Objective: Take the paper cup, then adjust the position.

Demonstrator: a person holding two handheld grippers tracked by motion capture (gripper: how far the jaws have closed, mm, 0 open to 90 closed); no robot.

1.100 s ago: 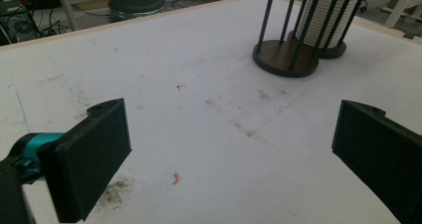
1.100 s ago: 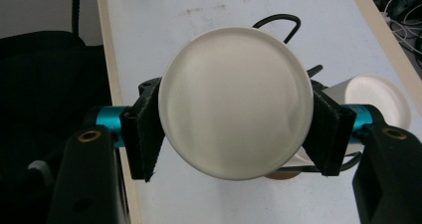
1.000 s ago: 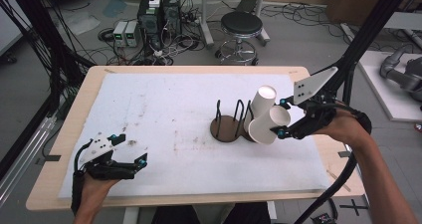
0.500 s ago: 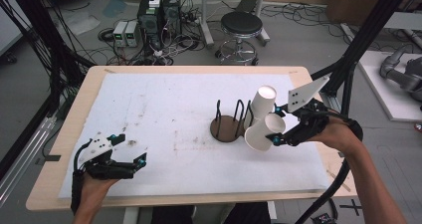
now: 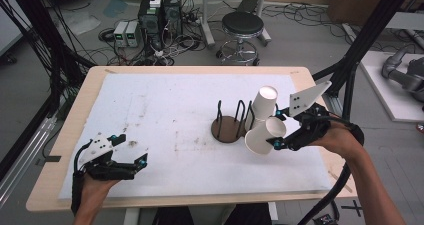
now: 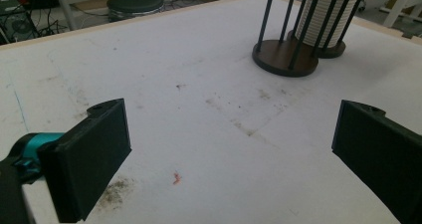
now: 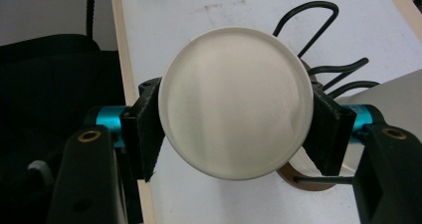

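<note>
My right gripper [image 5: 276, 130] is shut on a white paper cup [image 5: 264, 135], held tilted on its side just above the table. In the right gripper view the cup's round end [image 7: 236, 102] faces the camera between the two black jaws of the right gripper [image 7: 236, 129]. Just behind it, a stack of white cups [image 5: 263, 102] stands in a wire holder. An empty wire holder [image 5: 230, 127] on a brown round base stands to the left of the stack. My left gripper [image 5: 131, 149] rests open near the table's front left, with nothing between the jaws of the left gripper [image 6: 229, 154].
A white stained sheet [image 5: 175, 110] covers the wooden table [image 5: 65, 135]. In the left gripper view the empty holder [image 6: 286, 59] and the ribbed cup stack [image 6: 323, 15] stand far ahead. A stool [image 5: 242, 22] and computers sit on the floor beyond the table.
My right gripper has shifted a little toward the table's near edge with the cup, drawing it lower and away from the stack. The left gripper has stayed put.
</note>
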